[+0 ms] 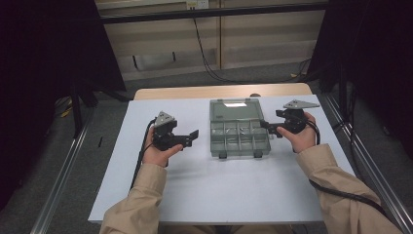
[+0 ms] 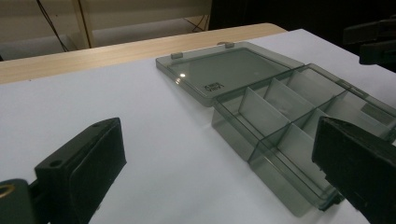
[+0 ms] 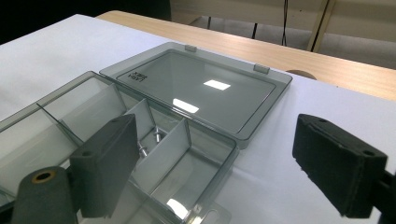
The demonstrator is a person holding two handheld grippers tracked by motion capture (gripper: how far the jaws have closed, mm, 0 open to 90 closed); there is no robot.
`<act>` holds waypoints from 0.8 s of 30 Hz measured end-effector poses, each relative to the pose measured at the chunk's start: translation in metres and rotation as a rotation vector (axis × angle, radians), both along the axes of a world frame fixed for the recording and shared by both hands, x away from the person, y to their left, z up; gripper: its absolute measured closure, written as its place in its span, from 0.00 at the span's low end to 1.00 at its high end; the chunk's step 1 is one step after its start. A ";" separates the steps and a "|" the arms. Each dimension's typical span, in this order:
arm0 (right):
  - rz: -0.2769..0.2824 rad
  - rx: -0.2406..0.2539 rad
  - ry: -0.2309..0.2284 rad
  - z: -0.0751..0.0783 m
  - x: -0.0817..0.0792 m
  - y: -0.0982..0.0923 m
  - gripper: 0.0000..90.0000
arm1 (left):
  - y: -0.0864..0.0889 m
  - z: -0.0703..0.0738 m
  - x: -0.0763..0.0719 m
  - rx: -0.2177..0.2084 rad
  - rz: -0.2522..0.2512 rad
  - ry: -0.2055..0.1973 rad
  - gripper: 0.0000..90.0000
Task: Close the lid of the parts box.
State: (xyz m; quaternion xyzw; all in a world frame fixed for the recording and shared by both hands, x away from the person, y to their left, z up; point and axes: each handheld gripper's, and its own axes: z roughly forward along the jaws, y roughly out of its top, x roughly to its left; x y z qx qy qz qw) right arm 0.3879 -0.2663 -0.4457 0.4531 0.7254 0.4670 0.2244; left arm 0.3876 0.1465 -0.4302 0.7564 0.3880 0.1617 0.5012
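A clear grey compartment box [image 1: 238,137] lies open on the white mat, its lid [image 1: 234,109] folded flat on the far side. My left gripper [image 1: 191,137] hovers just left of the box with its jaws wide apart and nothing between them. In the left gripper view the box [image 2: 280,107] lies ahead and to the right of the left gripper [image 2: 219,172]. My right gripper [image 1: 268,127] is at the box's right edge, open and empty. In the right gripper view the right gripper [image 3: 222,163] straddles the box's corner, and two small screws [image 3: 148,143] lie in one compartment.
The white mat [image 1: 195,185] covers most of a wooden table [image 1: 219,91], whose bare strip shows at the back. Metal rails [image 1: 63,175] run along the floor on both sides. Cables [image 1: 204,53] hang at the far wall.
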 end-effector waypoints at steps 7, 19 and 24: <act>-0.002 -0.005 -0.001 0.000 0.001 -0.001 0.16 | -0.012 0.000 0.014 0.006 0.005 0.013 0.04; -0.011 -0.024 0.002 0.000 0.004 -0.007 0.24 | -0.025 -0.001 0.034 0.036 0.035 0.028 0.06; -0.024 -0.024 0.009 -0.003 0.007 -0.011 0.29 | -0.030 -0.003 0.043 0.036 0.055 0.034 0.07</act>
